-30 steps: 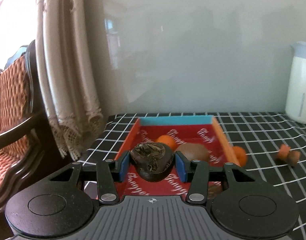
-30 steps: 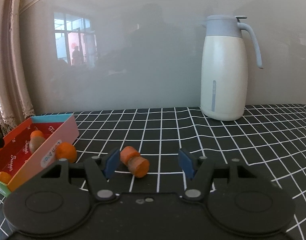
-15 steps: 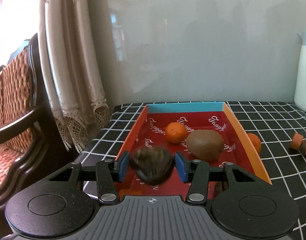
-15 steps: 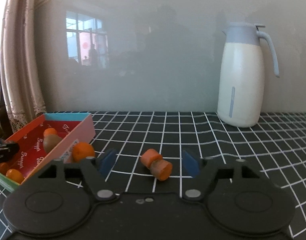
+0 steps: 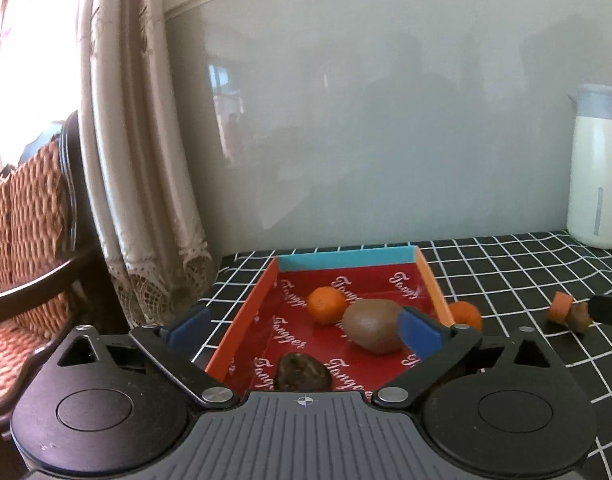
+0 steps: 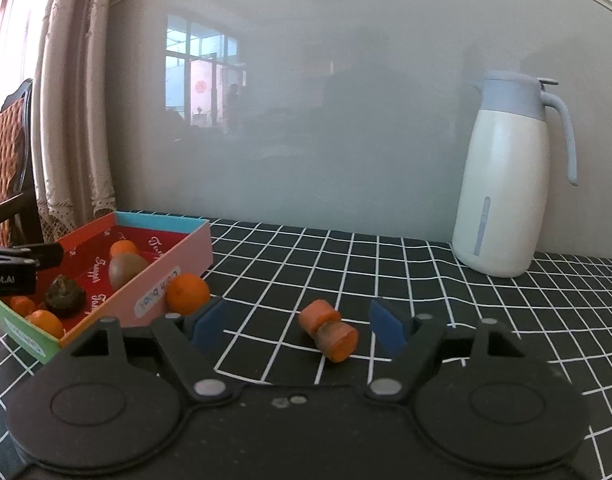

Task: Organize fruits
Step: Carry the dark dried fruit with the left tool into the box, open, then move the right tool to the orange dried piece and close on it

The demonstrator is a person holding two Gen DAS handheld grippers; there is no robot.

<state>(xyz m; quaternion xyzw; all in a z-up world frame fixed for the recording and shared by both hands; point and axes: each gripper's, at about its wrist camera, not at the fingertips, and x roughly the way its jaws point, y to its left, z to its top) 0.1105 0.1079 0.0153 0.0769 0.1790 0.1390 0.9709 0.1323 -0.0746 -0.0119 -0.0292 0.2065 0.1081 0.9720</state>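
Where the red tray (image 5: 348, 258) sits at the bench's (image 6: 386, 256) left end, on the black white-gridded cloth, its fruits are seen plainly: a small orange mandarin (image 5: 327, 305) towards the far wall, a brown oval kiwi (image 5: 372, 330) just beside it, and a dark, wrinkled, roundish fruit (image 5: 301, 372) on the near part of the red floor. In the right wrist view two more small orange fruits (image 6: 45, 322) are seen at the tray's near corner. Outside the tray, another mandarin (image 6: 187, 293) is found touching or almost touching its pink outer wall. Further right on the cloth lies a short carrot piece (image 6: 328, 330), orange at both ends and brownish at its waist, on its side.

The left gripper (image 5: 303, 330) is held over the tray with its fingers (image 5: 420, 330) spread wide, having just been opening; the dark fruit lies on the tray floor between them, and no pad is seen pressing on it. The right-hand pad overlaps the kiwi in the picture; contact cannot be told. The right gripper (image 6: 299, 324) is held low above the cloth, its fingers (image 6: 386, 330) parted to either side of the carrot piece, clear of it, with nothing gripped. A white jug (image 6: 502, 208) with a grey-blue lid stands by the wall at the right.
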